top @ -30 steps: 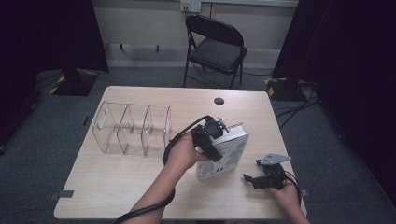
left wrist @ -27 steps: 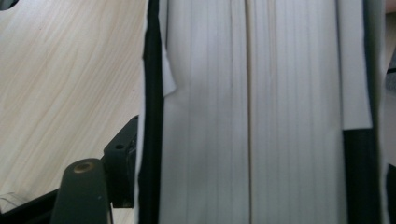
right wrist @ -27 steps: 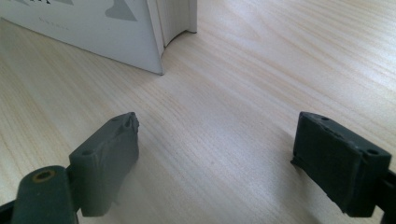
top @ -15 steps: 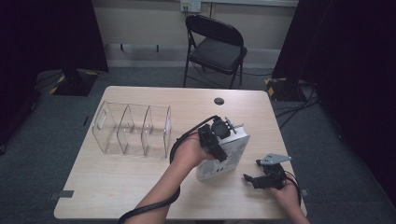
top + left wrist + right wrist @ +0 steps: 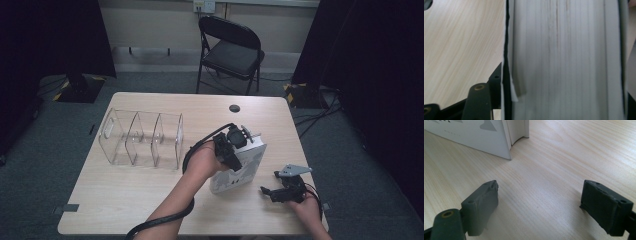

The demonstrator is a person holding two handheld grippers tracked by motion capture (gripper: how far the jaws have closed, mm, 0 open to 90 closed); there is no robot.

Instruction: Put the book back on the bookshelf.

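High view: left hand-held gripper [image 5: 239, 146] clamps book [image 5: 245, 167].

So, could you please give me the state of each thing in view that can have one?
book: closed, raised off the table at an angle, page edges between the left jaws.
left gripper: jaws just closed further, clamped on the book.
right gripper: open, holds nothing, low over the table.
clear divider rack: upright, slots empty.
folding chair: unfolded, seat empty.
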